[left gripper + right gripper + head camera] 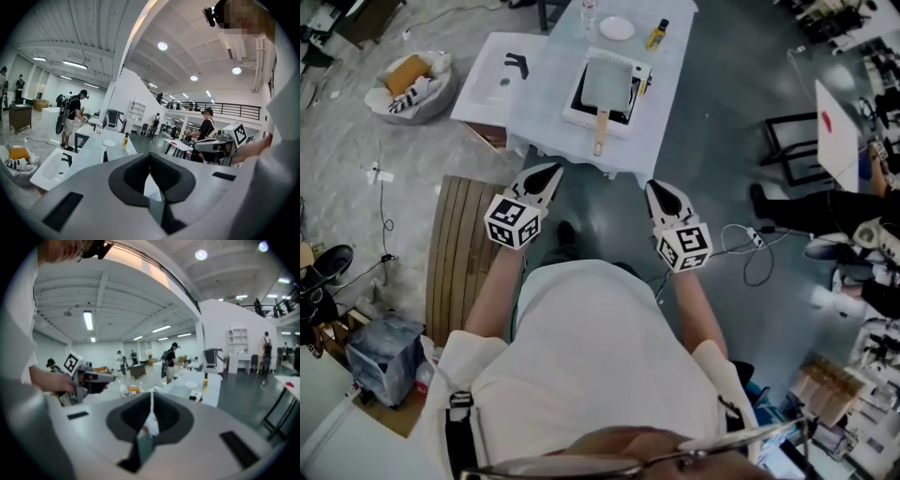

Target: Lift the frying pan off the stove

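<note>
I wear a white short-sleeved T-shirt (pixel 600 356), with a black strap with a grey buckle (pixel 459 414) over my left shoulder and thin-rimmed glasses (pixel 675 459). My left tool (pixel 551 172) and right tool (pixel 657 187) have white shells and black pointed jaws lined with dark padding. Each carries a white cube (pixel 514 222) printed with black square markers.

The frying pan (pixel 607 81), upper centre of the head view, looks like dull grey, matt metal, with a pale wooden handle (pixel 601 131). The stove (pixel 580 116) has a smooth white casing round a glossy black top. The worktop (pixel 544 103) is matt white. At lower left is a bench (pixel 461 253) of bare wooden slats. The floor (pixel 722 103) is smooth grey with a soft sheen. The left gripper (pixel 150 157) and right gripper (pixel 151 399) have matt grey plastic shells, their jaws lined matt black.
</note>
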`<state>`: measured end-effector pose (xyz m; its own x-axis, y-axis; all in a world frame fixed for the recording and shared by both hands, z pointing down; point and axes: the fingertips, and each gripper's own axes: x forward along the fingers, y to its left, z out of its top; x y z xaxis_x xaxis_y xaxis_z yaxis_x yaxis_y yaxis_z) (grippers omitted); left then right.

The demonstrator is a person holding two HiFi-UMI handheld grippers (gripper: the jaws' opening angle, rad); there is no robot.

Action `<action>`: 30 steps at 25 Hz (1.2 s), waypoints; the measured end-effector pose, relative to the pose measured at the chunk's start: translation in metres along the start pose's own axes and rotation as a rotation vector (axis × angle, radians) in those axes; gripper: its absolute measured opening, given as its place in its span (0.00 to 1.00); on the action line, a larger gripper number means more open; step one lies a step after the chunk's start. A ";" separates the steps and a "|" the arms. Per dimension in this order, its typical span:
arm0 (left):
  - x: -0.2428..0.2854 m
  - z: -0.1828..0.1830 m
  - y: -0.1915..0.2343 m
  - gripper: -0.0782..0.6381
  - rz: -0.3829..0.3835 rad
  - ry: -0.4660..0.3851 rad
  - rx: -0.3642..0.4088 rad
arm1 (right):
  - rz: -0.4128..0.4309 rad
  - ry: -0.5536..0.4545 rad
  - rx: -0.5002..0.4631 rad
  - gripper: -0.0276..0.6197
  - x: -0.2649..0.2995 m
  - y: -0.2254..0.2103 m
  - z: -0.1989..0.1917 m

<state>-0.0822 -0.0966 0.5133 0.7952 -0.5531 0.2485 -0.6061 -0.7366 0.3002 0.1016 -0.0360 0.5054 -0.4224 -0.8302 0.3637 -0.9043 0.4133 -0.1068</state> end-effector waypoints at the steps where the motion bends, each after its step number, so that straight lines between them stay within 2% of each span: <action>1: 0.002 0.001 0.003 0.15 -0.007 0.002 0.000 | -0.008 -0.001 0.001 0.10 0.003 -0.001 0.001; 11: 0.020 0.003 0.034 0.15 -0.069 0.035 -0.003 | -0.063 0.015 0.022 0.10 0.032 -0.007 0.000; 16: 0.026 0.001 0.049 0.15 -0.082 0.055 -0.009 | -0.065 0.038 0.034 0.10 0.047 -0.008 -0.001; 22: 0.039 -0.001 0.059 0.15 -0.085 0.074 -0.029 | -0.043 0.064 0.050 0.10 0.064 -0.012 -0.001; 30: 0.071 -0.002 0.071 0.15 -0.049 0.090 -0.059 | 0.036 0.101 0.052 0.10 0.096 -0.037 -0.003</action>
<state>-0.0682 -0.1872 0.5542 0.8209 -0.4779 0.3126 -0.5684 -0.7361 0.3675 0.0950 -0.1300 0.5472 -0.4484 -0.7723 0.4500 -0.8919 0.4200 -0.1678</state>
